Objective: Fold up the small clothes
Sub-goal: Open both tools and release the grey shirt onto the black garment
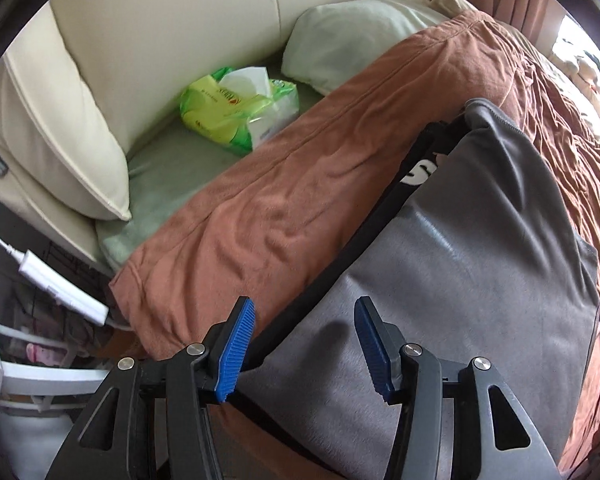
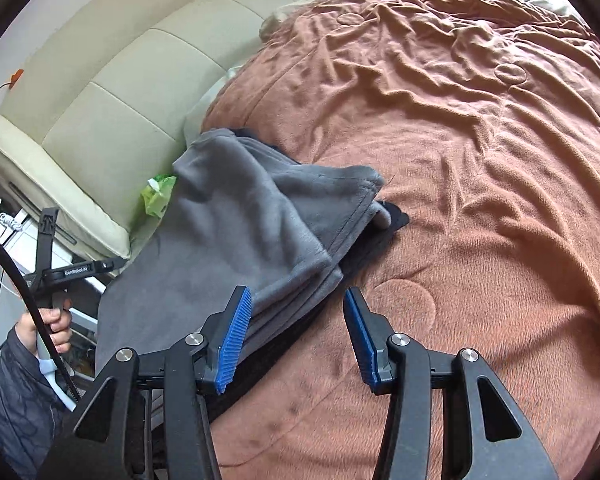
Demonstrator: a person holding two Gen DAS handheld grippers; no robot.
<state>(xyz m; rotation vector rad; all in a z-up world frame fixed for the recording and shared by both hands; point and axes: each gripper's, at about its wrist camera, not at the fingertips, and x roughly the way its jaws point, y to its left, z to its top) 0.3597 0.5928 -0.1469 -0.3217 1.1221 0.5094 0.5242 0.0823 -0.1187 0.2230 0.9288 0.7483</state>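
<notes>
- Grey garment [image 2: 236, 224] lies folded over a black one [image 1: 414, 168] on the brown blanket [image 2: 480, 160], probably stacked as finished.
- Left gripper [image 1: 304, 344] hovers above it, jaws half open, empty.
- Right gripper [image 2: 296, 336] sits beside its edge, likewise parted and empty.

Cream padded headboard [image 1: 172, 20], rust bedspread [image 2: 460, 120], prob. bright window [image 1: 580, 48].

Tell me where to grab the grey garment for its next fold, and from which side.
Grip the grey garment at its loose hemmed corner, probably coming from the open blanket side. That corner lifts slightly off the pile, with its stitched edge exposed, so one finger could slip beneath. The right gripper is open and nearest.
</notes>
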